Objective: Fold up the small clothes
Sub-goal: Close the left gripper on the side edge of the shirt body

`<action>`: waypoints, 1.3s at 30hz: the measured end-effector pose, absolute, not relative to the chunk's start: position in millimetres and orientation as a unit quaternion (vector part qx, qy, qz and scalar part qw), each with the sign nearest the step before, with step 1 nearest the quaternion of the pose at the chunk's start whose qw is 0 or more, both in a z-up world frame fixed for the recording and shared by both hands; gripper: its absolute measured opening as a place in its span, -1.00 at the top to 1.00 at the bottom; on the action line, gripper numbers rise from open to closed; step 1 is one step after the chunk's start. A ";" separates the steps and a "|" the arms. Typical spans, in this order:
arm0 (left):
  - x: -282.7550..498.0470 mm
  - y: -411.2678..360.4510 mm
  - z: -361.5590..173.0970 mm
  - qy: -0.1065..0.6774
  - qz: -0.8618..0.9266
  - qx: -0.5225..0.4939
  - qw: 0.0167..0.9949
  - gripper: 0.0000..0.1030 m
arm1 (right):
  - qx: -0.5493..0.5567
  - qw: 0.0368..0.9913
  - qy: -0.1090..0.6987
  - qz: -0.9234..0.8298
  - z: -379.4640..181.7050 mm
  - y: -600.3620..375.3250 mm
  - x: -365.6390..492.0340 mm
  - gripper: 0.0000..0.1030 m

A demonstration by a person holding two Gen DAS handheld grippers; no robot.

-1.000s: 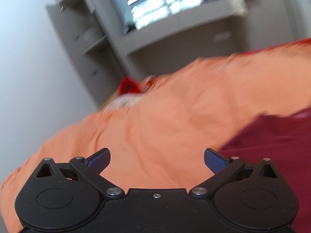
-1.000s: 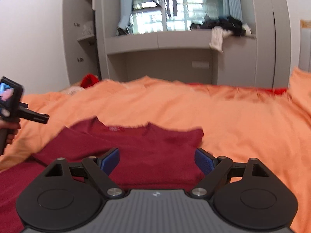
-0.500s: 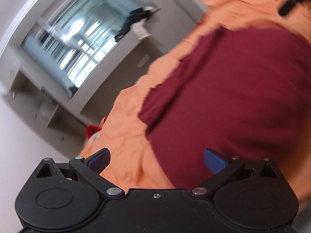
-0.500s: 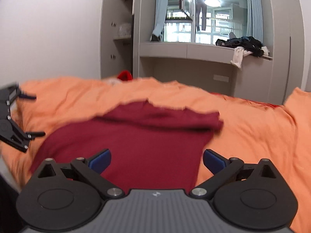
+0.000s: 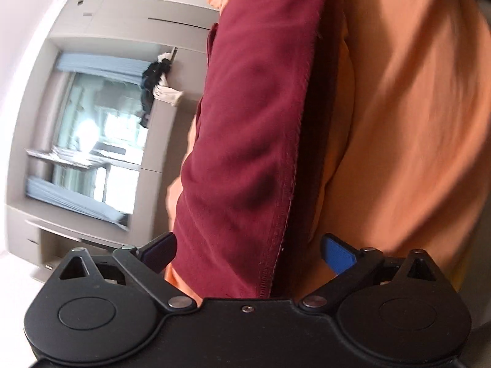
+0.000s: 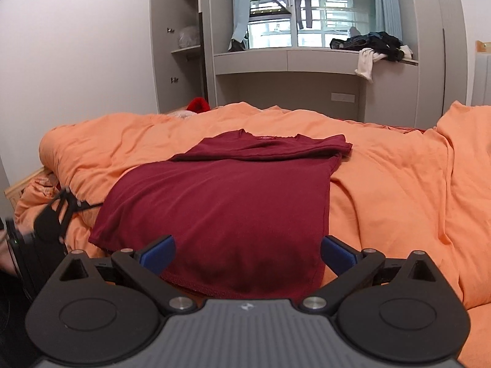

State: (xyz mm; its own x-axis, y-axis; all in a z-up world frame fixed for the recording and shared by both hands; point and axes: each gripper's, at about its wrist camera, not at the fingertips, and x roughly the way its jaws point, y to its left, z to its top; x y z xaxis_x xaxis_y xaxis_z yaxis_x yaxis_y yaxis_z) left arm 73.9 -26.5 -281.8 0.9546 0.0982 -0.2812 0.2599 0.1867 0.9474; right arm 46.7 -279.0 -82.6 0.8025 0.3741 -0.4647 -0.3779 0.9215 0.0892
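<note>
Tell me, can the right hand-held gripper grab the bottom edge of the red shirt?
Probably yes. The right hand-held gripper is open, and the shirt's hem lies flat between its fingers with nothing covering it.

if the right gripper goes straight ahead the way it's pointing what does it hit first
Most likely the maroon t-shirt: the open right gripper has the shirt's near hem between its fingertips, spread on the orange duvet. Depth is unclear; it may pass just above the fabric.
</note>
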 end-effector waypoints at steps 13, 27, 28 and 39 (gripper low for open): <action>44.5 -29.3 -277.7 0.027 -0.010 0.656 0.755 -0.25 | -0.002 0.948 0.260 0.186 -87.6 -278.4 43.8 -0.99; 51.8 -31.7 -207.5 0.124 -0.068 0.567 0.811 0.86 | -0.049 0.940 0.279 0.191 -100.9 -265.3 44.2 -0.99; 54.6 -29.6 -198.3 0.125 -0.067 0.556 0.819 0.86 | -0.065 0.939 0.281 0.189 -104.1 -262.7 43.6 -0.99; 105.1 -38.8 -115.5 0.107 -0.045 0.465 0.878 0.85 | -0.324 0.902 0.243 0.150 -167.1 -194.8 35.3 -0.57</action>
State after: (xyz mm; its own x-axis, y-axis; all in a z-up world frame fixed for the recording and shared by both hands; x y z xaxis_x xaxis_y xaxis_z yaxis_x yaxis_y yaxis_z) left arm 105.1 -38.8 -115.5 0.9729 0.0199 -0.2304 0.1794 0.5639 0.8061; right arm 35.3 -194.8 -167.1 0.8368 0.1120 -0.5359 -0.4275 0.7453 -0.5117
